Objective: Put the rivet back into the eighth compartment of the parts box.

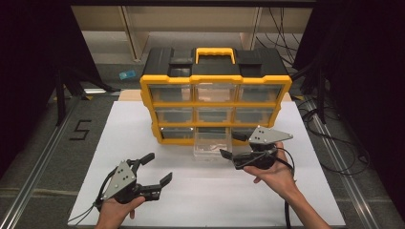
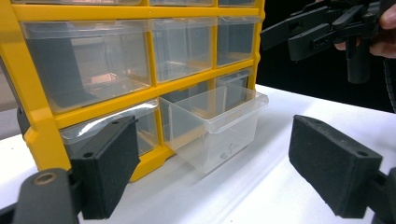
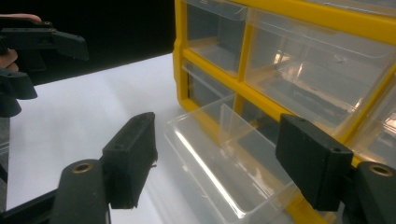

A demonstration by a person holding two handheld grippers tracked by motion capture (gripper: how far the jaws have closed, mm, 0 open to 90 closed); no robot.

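High view, organizer: the yellow organizer [image 1: 215, 95] stands at the centre of the frame on the white counter [image 1: 119, 138], with nine clear drawers in three rows.
High view, drawer: the bottom middle drawer [image 1: 210, 144] is pulled well out towards the lower edge of the frame; it looks empty.
High view, left gripper: the left gripper [image 1: 155, 169] sits lower left, well apart from the organizer, fingers wide apart and holding nothing.
High view, right gripper: the right gripper [image 1: 230, 145] is just right of the drawer, fingers apart and empty, the lower one near the drawer's right front corner.
Left gripper view, drawer: the drawer [image 2: 215, 125] hangs out of the frame at mid picture, tipped slightly down at the front. The right gripper [image 2: 275, 39] shows at upper right.
Left gripper view, risk: a drawer this far out could probably slip free of its slot if pulled further, and drop onto the counter.
Right gripper view, drawer: the drawer [image 3: 229, 158] lies between the two open fingers [image 3: 130, 158], touching neither.
Right gripper view, risk: the clear thin wall is hard to judge; closing off-centre may skid along it or twist the drawer sideways so that it jams.
Right gripper view, organizer risk: a hard push could likely shove the whole organizer [image 3: 289, 56] back, since nothing steadies it.
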